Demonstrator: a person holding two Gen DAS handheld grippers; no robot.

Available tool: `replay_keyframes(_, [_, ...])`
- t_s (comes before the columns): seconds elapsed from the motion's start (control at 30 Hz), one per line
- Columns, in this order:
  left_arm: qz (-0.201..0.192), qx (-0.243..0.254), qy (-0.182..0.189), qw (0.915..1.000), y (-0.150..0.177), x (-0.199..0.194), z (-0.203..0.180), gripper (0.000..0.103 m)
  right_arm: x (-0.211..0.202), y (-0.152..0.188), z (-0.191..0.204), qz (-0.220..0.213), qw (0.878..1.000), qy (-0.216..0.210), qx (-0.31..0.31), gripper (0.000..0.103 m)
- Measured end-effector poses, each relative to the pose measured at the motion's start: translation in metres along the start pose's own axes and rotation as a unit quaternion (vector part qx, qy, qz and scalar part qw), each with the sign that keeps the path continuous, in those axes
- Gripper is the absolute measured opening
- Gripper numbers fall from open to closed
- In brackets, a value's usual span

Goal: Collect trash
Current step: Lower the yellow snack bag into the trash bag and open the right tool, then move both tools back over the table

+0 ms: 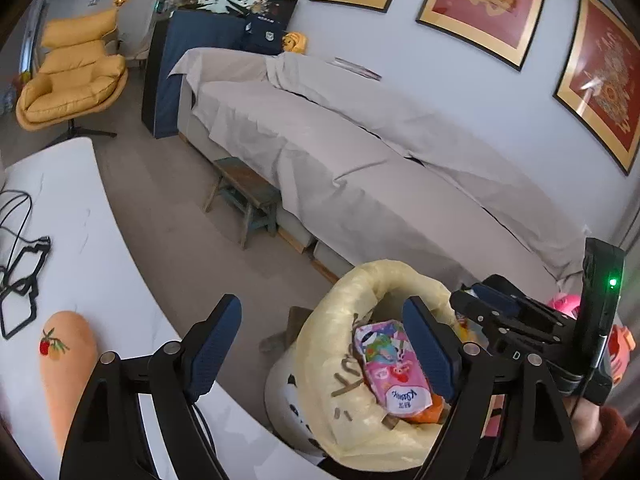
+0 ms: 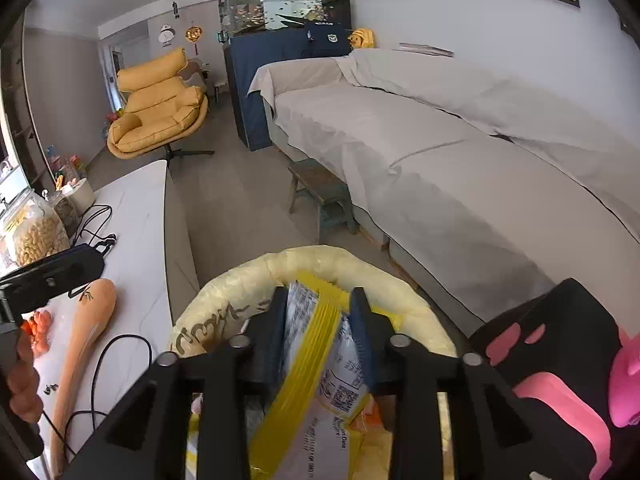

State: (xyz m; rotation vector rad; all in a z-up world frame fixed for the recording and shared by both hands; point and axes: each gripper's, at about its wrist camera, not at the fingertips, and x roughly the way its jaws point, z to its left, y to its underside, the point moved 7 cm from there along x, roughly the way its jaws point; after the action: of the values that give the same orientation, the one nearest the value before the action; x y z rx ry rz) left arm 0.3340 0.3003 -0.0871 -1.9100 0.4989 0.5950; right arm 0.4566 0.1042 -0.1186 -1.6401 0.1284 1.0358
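A bin lined with a pale yellow bag (image 1: pixel 348 292) stands on the floor beside the white table. In it lies a pink tissue pack (image 1: pixel 394 364) among other rubbish. My left gripper (image 1: pixel 320 312) hangs open and wide over the bin's near rim with nothing between its fingers. In the right wrist view the same bag (image 2: pixel 360 276) lies right below my right gripper (image 2: pixel 322 312). A crumpled yellow and silver wrapper (image 2: pixel 312 364) is between its fingers, blurred while the fingers look sharp, so the pads stand apart from it. The wrapper's lower end reaches into the bin.
The white table (image 1: pixel 80 208) on the left carries black cables (image 1: pixel 20 272), a long orange object (image 1: pixel 68 368) and jars (image 2: pixel 36 232). A sheet-covered sofa (image 1: pixel 340 140) runs along the right, with a small wooden stool (image 1: pixel 244 196) before it. A yellow armchair (image 1: pixel 72 76) stands farther back.
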Motion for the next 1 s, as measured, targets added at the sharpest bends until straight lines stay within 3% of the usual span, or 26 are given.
replay_keyframes(0.13, [0.009,-0.009,-0.002,0.9999,0.005,0.001,0.003,0.083,-0.004,0.001,0.005,-0.011,1.000,0.005,-0.009,0.065])
replay_keyframes(0.17, [0.011,-0.011,-0.004,0.9999,0.006,0.001,0.002,0.083,-0.007,0.001,0.004,-0.015,1.000,0.008,-0.009,0.067])
replay_keyframes(0.33, [0.015,0.001,0.002,0.9999,0.013,-0.003,-0.016,0.083,-0.034,0.004,-0.013,-0.026,1.000,0.015,0.005,0.067])
replay_keyframes(0.57, [0.016,0.048,0.031,0.9982,0.024,-0.014,-0.082,0.083,-0.110,0.034,-0.070,-0.054,0.996,0.055,0.044,0.073])
replay_keyframes(0.7, [0.025,0.078,0.057,0.9950,0.038,-0.015,-0.132,0.083,-0.166,0.067,-0.115,-0.067,0.991,0.094,0.074,0.076])
replay_keyframes(0.83, [0.045,0.109,0.090,0.9890,0.062,-0.013,-0.186,0.083,-0.219,0.105,-0.158,-0.071,0.984,0.135,0.095,0.087])
replay_keyframes(1.0, [0.078,0.158,0.138,0.9747,0.100,-0.005,-0.263,0.083,-0.288,0.174,-0.215,-0.055,0.969,0.221,0.092,0.091])
